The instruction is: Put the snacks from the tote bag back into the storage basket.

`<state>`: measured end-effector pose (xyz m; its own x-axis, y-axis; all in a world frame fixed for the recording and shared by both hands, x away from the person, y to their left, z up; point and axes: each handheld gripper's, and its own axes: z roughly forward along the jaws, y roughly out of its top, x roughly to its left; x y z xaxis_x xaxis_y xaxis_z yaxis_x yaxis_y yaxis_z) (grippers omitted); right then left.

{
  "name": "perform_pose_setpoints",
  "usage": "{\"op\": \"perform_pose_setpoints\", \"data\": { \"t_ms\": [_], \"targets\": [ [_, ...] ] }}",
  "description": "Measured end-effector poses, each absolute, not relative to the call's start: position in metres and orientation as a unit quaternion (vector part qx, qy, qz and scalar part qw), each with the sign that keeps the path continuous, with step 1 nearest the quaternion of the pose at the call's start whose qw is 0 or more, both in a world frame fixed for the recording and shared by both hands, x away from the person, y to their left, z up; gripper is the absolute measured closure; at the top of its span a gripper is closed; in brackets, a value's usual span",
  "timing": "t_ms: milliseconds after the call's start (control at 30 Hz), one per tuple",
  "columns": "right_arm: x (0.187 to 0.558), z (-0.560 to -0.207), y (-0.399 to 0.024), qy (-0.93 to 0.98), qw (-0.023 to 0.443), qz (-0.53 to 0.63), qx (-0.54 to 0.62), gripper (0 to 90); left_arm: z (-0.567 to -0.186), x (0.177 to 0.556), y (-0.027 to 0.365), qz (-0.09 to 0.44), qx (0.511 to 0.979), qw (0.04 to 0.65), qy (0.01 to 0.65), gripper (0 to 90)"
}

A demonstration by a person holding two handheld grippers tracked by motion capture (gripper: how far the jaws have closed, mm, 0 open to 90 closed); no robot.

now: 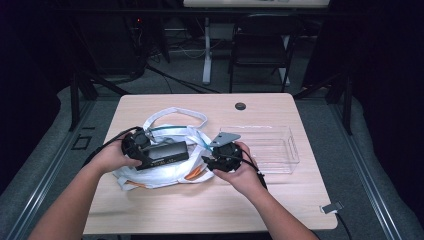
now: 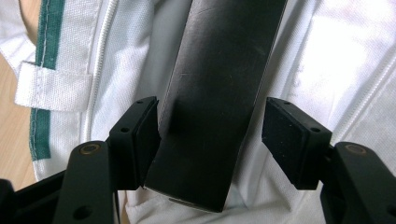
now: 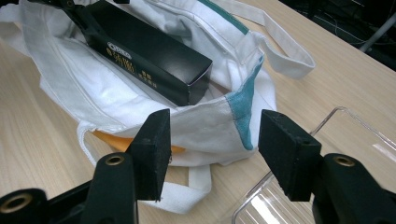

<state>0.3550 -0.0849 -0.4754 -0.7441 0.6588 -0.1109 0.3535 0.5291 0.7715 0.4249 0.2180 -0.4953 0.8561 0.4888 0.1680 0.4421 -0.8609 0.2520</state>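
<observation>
Left gripper (image 2: 210,135), jaws parted, straddles the black box (image 2: 219,93) over the white bag (image 3: 140,93); right gripper (image 3: 212,144) gapes beside it.

The box (image 1: 165,154) lies on the bag (image 1: 165,145) near the table's (image 1: 150,210) middle, and the tray (image 1: 272,147) stands right of the bag, toward the right edge.

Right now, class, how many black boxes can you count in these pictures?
1. The black box lies on the open white bag, between the left tool's open jaws. Others may be hidden inside the bag.
</observation>
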Motion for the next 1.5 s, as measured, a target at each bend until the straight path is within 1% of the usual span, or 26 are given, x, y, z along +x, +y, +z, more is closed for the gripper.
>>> {"op": "perform_pose_setpoints", "data": {
  "t_ms": [467,1133,1500],
  "targets": [
    [0.353,-0.476,-0.084,0.852,0.193,0.387,0.294,44.3,-0.506,0.432,0.212,0.113,0.959,0.091,0.242,34.4],
    [0.351,-0.477,-0.089,0.850,0.198,0.386,0.298,44.3,-0.524,0.443,0.204,0.091,0.965,0.071,0.237,31.6],
    [0.351,-0.478,-0.091,0.849,0.199,0.385,0.301,44.4,-0.531,0.447,0.202,0.080,0.970,0.058,0.224,32.5]
  ]
}}
